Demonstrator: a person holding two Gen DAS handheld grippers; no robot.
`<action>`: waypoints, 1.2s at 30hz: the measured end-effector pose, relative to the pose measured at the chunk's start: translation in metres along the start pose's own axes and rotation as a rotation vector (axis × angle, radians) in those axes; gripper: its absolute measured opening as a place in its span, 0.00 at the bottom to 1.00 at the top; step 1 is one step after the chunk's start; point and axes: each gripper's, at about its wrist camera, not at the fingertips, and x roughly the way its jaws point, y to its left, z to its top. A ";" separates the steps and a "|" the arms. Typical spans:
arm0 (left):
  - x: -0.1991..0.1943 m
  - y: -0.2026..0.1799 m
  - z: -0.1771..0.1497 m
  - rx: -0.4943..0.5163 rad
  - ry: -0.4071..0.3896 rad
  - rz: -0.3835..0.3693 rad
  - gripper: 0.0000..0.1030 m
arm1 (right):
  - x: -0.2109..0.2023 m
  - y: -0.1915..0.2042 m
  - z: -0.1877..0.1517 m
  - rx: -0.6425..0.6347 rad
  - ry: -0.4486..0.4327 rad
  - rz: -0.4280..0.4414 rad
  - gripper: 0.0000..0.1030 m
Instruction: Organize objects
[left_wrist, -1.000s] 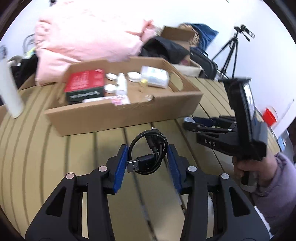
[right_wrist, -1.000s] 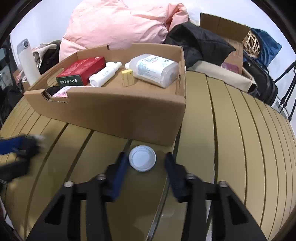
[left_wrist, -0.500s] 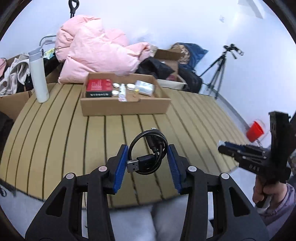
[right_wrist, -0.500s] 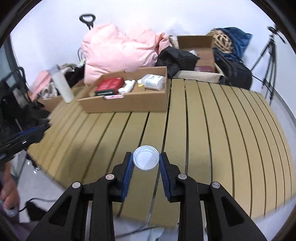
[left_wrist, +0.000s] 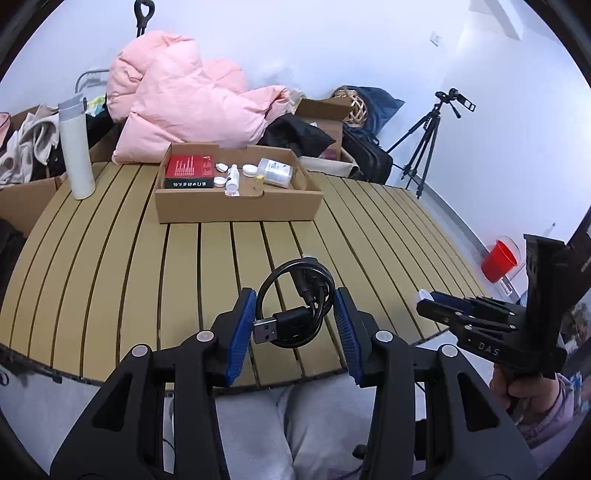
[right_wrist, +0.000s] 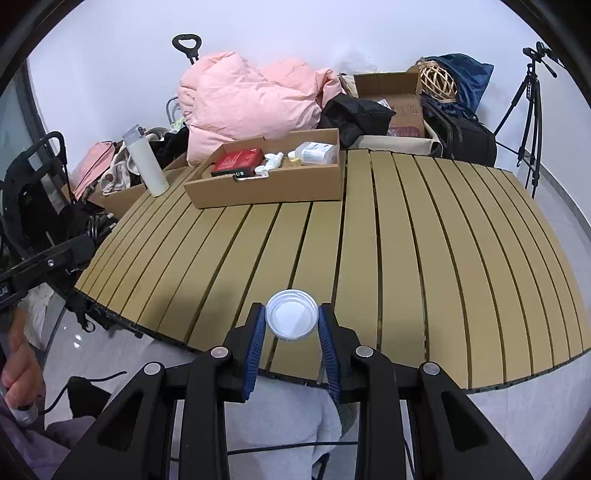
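Note:
My left gripper (left_wrist: 293, 312) is shut on a coiled black USB cable (left_wrist: 295, 306) and holds it above the near edge of the slatted table (left_wrist: 110, 266). My right gripper (right_wrist: 291, 321) is shut on a small round white lid (right_wrist: 291, 319), also held above the table's near edge. The right gripper also shows at the right of the left wrist view (left_wrist: 424, 299). A shallow cardboard box (left_wrist: 236, 212) stands far across the table; it also shows in the right wrist view (right_wrist: 269, 192). It holds a red box (left_wrist: 190, 170), small white jars, a little bottle and a clear packet.
A white flask (left_wrist: 75, 147) stands at the table's far left. A pink duvet (left_wrist: 184, 107), bags and an open carton (right_wrist: 391, 99) pile up behind the table. A tripod (left_wrist: 428, 136) and a red bucket (left_wrist: 500, 260) stand on the floor to the right.
Both grippers have pulled well back and up from the cardboard box to the table's near edge. The right gripper closed on the white lid and lifted it; the left kept the cable.

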 end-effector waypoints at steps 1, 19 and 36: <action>0.004 0.000 0.009 0.010 0.002 0.005 0.38 | 0.004 -0.003 0.005 0.007 0.011 0.017 0.31; 0.292 0.065 0.188 -0.002 0.308 0.046 0.38 | 0.237 -0.037 0.263 -0.057 0.215 0.035 0.31; 0.190 0.095 0.209 -0.002 0.243 0.270 0.97 | 0.195 -0.040 0.271 -0.067 0.195 0.015 0.81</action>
